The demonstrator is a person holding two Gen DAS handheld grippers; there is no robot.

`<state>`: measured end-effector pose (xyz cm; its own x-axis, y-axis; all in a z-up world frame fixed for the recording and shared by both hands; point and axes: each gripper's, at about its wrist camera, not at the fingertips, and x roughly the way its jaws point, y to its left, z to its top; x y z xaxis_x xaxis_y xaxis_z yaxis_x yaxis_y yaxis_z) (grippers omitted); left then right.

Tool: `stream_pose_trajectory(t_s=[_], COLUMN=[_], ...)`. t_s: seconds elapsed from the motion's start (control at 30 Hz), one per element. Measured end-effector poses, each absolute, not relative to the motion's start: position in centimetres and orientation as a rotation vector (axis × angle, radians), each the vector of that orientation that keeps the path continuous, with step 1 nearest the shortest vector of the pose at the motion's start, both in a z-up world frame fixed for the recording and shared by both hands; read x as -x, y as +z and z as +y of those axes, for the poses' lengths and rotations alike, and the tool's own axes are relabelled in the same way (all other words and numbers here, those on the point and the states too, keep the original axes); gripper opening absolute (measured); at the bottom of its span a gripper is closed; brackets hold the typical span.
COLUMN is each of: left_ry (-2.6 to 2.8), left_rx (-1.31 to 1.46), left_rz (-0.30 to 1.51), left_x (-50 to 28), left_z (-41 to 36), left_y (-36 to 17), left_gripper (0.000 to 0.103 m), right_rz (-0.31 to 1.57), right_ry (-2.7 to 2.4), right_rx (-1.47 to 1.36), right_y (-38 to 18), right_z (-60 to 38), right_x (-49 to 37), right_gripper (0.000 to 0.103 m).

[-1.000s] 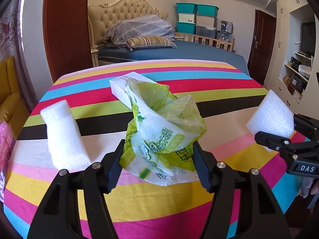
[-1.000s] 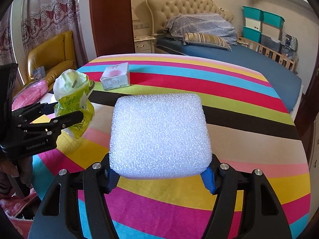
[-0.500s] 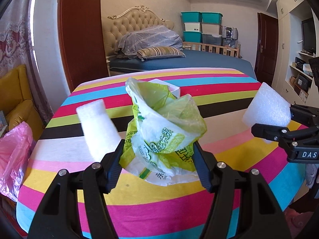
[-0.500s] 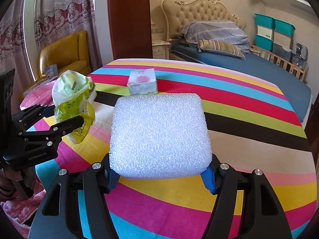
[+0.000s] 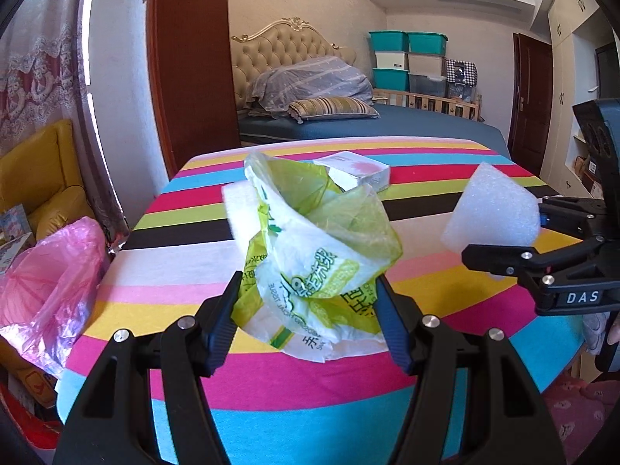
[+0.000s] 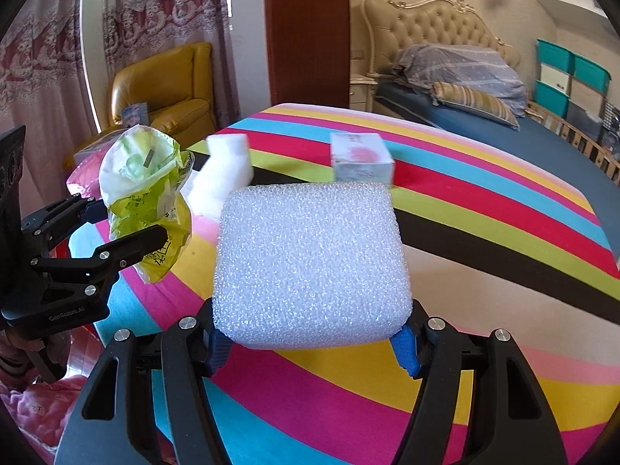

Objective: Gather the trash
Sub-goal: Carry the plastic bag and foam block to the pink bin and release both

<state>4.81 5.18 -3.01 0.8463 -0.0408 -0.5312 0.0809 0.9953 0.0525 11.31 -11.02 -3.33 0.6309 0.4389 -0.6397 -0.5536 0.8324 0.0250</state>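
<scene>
Both hands have swung sideways since the earlier frames, so the pink bin bag (image 5: 46, 271) beside the bench now shows at the left of the left wrist view, where a second ago it was barely visible.

Largest first, taking the striped bench (image 5: 271, 379) as the landmark. The pink bin bag hangs open just off the bench's left edge, and looks like the place the trash is meant to go. The carry step seems to be in hand: two pieces are lifted clear above the bench.

The right gripper (image 6: 312, 339) has its fingers about half apart, clamped on a white foam block (image 6: 310, 263). The left gripper (image 5: 306, 325) has its fingers partly closed on a crumpled green plastic bag (image 5: 314, 248).

Next, I judge, each hand must travel past the bench edge to above the bin bag's mouth and let go there.

On the bench lie a second foam piece (image 6: 223, 178) and a small white box (image 6: 360, 157), both yet to collect. Between the two grippers the gap is small, so they could knock together over the narrow bag mouth.
</scene>
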Motion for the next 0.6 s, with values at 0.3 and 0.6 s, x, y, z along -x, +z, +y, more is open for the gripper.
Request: stream_pose_trajectory(t_s=[0.3, 0.6], left_ry=[0.085, 0.266], left_rx=[-0.016, 0.073], left_rz=[0.547, 0.525], left_x=[-1.9, 0.1], left_z=[12.0, 19.9], left_y=[-1.9, -0.8], left_gripper=[0.063, 0.065], right_rz=[0.673, 0.620], right_ry=[0.722, 0.899], right_rx=[0.256, 0.349], right_y=[-2.3, -0.1], right_z=[-4.2, 5.9], right_x=[-11.6, -11.4], right_gripper=[0.064, 0.064])
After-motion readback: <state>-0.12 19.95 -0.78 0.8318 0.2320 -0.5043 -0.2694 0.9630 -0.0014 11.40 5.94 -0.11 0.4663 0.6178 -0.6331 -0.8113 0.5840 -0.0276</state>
